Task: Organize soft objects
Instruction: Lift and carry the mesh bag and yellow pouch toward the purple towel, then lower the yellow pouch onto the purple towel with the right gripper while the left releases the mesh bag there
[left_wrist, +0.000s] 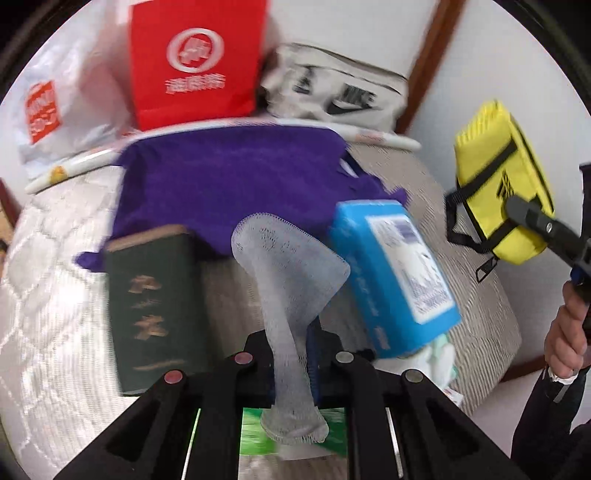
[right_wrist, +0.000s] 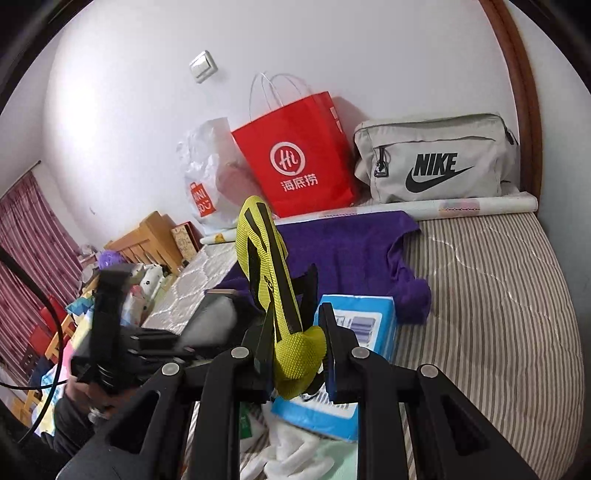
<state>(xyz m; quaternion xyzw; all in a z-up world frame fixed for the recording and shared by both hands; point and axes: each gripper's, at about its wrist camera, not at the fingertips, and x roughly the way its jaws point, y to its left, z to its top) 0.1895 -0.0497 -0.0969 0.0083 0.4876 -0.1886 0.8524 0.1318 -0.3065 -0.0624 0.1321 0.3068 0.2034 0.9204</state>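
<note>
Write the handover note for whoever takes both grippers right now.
Left gripper: shut on the white foam net sleeve, lifted over the bed.
Right gripper: shut on the yellow pouch, also held up.
On the bed: purple cloth, blue tissue pack, dark green book. Red paper bag, white plastic bag and grey Nike bag stand by the wall.
Done: both items picked up.
Left: place them; cloth and tissue pack untouched.

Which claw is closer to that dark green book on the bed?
Left. The left claw, shut on a white mesh sleeve, sits right beside the dark green book. The right claw, clamped on a yellow bag, is off past the blue box.
</note>
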